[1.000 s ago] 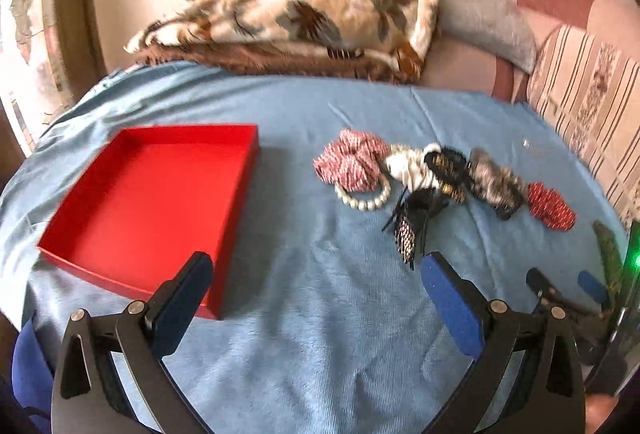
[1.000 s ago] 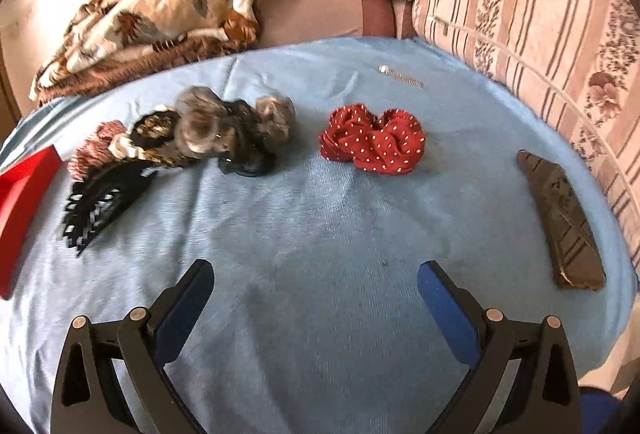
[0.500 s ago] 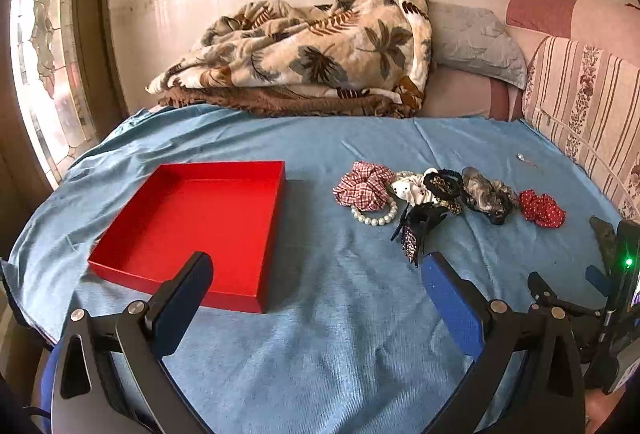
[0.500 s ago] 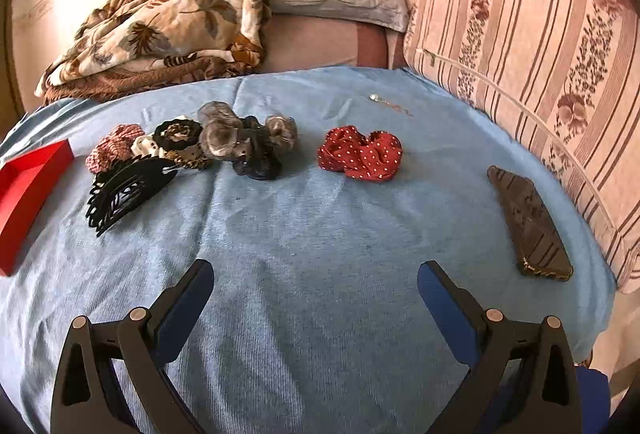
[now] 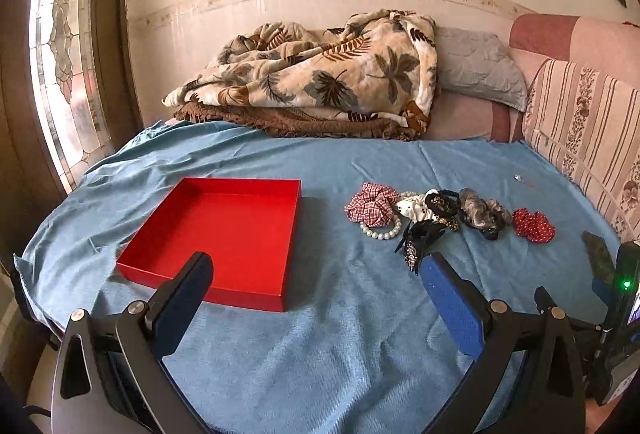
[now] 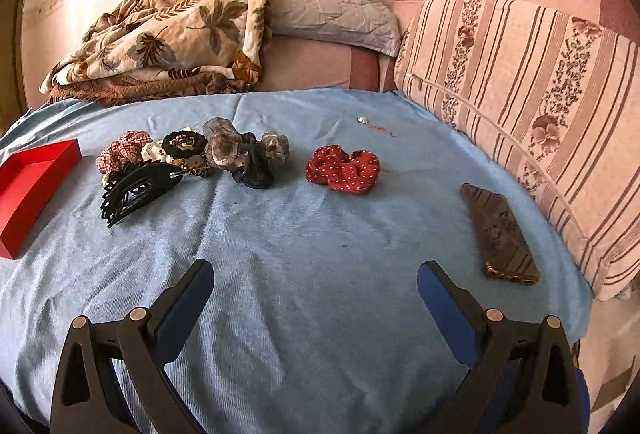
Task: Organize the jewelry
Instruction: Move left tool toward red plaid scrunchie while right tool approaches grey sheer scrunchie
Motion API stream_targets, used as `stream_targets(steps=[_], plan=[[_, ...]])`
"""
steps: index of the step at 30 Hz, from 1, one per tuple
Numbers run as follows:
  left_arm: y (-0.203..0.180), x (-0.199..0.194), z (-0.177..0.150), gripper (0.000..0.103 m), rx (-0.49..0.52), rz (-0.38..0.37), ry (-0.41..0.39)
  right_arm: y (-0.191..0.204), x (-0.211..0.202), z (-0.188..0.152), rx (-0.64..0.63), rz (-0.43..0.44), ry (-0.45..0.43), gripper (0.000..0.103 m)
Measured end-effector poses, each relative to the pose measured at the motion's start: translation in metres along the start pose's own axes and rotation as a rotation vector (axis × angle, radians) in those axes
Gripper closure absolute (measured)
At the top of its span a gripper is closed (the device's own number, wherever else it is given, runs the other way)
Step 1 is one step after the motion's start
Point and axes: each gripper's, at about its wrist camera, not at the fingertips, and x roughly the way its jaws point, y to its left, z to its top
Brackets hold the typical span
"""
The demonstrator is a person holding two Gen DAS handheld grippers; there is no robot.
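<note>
A shallow red tray [image 5: 256, 300] [image 6: 12, 230] lies on the blue cloth at the left, with nothing in it. To its right sits a cluster: a red checked scrunchie [image 5: 370, 207] [image 6: 120, 151], a pearl bracelet [image 5: 380, 232], a white dotted scrunchie [image 5: 414, 207], a black-and-gold scrunchie [image 5: 440, 203] [image 6: 184, 143], a black claw clip [image 5: 420, 240] [image 6: 136, 187] and a grey scrunchie [image 5: 480, 213] [image 6: 244, 149]. A red dotted scrunchie [image 5: 534, 225] [image 6: 344, 169] lies apart, farther right. My left gripper [image 5: 316, 274] and right gripper [image 6: 316, 282] are both open, held back above the near cloth.
A phone [image 6: 498, 234] in a patterned case lies near the right edge by a striped cushion [image 6: 540, 93]. A small thin chain [image 6: 376, 125] rests at the back right. A folded leaf-print blanket [image 5: 320, 73] and grey pillow [image 5: 476, 65] are at the far end.
Both grippers have pulled back and tilted up, so the tray and accessories look smaller and more of the wall shows. Nothing on the cloth has moved; both stay open.
</note>
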Motion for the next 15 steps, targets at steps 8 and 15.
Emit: stream_targets(steps=[8,15], plan=[[0.011,-0.008,0.013,0.000,0.018,0.012,-0.021,0.004,-0.053,0.065,-0.010,0.108,-0.111,0.000],[0.040,0.000,0.049,0.000,0.020,0.073,-0.065,0.016,-0.041,0.127,-0.021,0.175,-0.194,0.000]])
